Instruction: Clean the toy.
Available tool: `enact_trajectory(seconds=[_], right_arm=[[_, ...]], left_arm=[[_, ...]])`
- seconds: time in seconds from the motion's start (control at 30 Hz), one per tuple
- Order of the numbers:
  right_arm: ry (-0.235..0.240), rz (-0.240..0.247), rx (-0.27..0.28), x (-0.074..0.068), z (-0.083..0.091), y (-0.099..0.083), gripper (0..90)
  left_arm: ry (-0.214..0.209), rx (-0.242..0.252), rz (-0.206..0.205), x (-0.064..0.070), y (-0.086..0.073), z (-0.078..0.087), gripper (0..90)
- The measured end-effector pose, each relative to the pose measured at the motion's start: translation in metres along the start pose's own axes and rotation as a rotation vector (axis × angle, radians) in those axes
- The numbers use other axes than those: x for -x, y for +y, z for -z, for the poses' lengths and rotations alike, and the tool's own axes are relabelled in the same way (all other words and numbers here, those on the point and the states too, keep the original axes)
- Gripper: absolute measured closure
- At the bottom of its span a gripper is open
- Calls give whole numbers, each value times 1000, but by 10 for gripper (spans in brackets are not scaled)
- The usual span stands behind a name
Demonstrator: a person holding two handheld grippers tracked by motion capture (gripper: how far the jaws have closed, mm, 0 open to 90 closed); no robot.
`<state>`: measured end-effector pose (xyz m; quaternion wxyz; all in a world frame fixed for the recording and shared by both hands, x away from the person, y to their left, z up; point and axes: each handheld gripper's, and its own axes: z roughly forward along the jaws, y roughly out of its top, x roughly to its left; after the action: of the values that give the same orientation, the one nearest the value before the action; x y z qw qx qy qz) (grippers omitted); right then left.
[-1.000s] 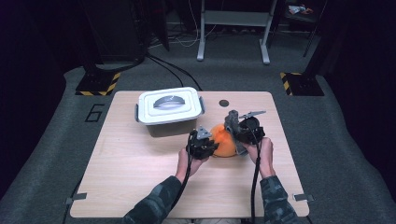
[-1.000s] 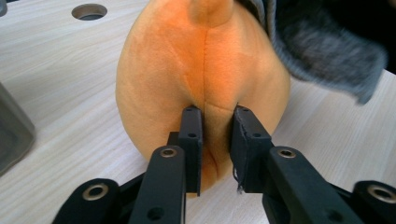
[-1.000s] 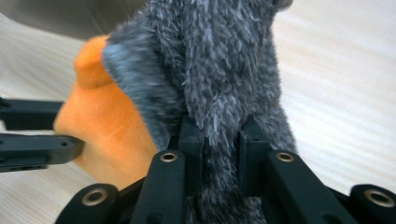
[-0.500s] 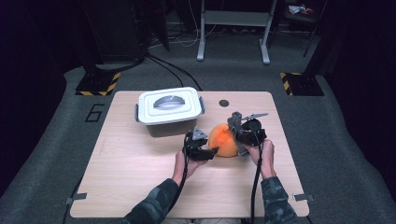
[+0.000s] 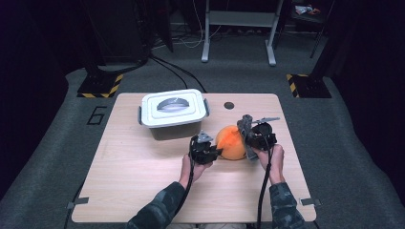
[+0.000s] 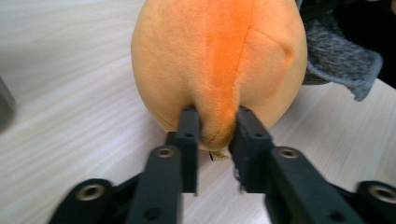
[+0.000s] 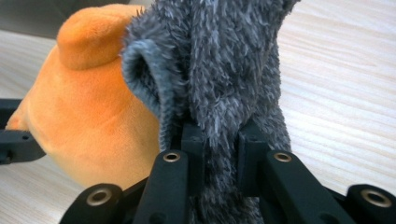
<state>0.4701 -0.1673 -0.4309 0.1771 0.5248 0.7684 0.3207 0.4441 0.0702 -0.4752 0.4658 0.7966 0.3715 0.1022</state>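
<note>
Orange plush toy point(image 5: 231, 142) rested on the wooden table point(image 5: 133, 181), just in front of and to the right of the white lidded storage box point(image 5: 173, 113), with the small dark disc point(image 5: 229, 105) beyond it near the table's far edge. Left gripper point(image 5: 216, 153) pressed against the toy's left side, jaws closed on a raised orange seam fold at the toy's near end, seen pinched between the fingertips point(image 6: 189, 122) in the left gripper view point(image 6: 215, 128); small tag point(image 6: 217, 156) visible under the fold. Right gripper point(image 5: 247, 138) set against the toy's right side, jaws clamped on the grey fuzzy fabric piece point(image 7: 219, 60) that hung beside the orange body point(image 7: 88, 116) in the right gripper view point(image 7: 219, 135); same grey fabric point(image 6: 336, 60) glimpsed behind the toy from the left. Left gripper's black jaw point(image 7: 14, 140) at the toy's far side there. Toy held between both tools, low over or on the tabletop; contact underneath could not be told.
</note>
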Motion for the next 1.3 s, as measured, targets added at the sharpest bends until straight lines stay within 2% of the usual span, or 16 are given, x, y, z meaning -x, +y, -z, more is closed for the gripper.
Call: enact_trajectory(seconds=[0.03,0.13,0.23,0.4,0.53,0.63,0.83,0.93,1.0,1.07,1.1,1.27,1.3], right_arm=[[-7,1,8,1,2,0,772],[-18,-3,31,3,11,2,773],[-20,-5,55,2,21,4,773],[-23,31,88,-7,36,12,772],[-12,78,112,-23,47,23,770],[0,106,109,-35,49,29,768],[51,150,88,-53,36,29,769],[24,166,62,-55,27,26,777],[9,153,56,-52,23,25,785],[-25,147,45,-49,21,24,791],[-34,142,46,-46,19,24,792],[-143,103,24,-29,13,20,797],[-151,92,16,-25,12,19,797]], left_arm=[[2,6,-5,1,2,1,785],[21,14,-55,1,9,5,807],[30,19,-59,0,15,9,812],[66,24,-114,5,24,14,812],[78,24,-152,11,32,15,811],[82,23,-173,15,35,15,811],[72,38,-167,18,35,14,812],[66,30,-181,20,35,13,819],[65,31,-184,21,35,12,823],[69,26,-195,22,35,12,826],[67,26,-196,22,35,12,827],[69,28,-186,19,34,13,827],[70,34,-177,19,33,12,827]])
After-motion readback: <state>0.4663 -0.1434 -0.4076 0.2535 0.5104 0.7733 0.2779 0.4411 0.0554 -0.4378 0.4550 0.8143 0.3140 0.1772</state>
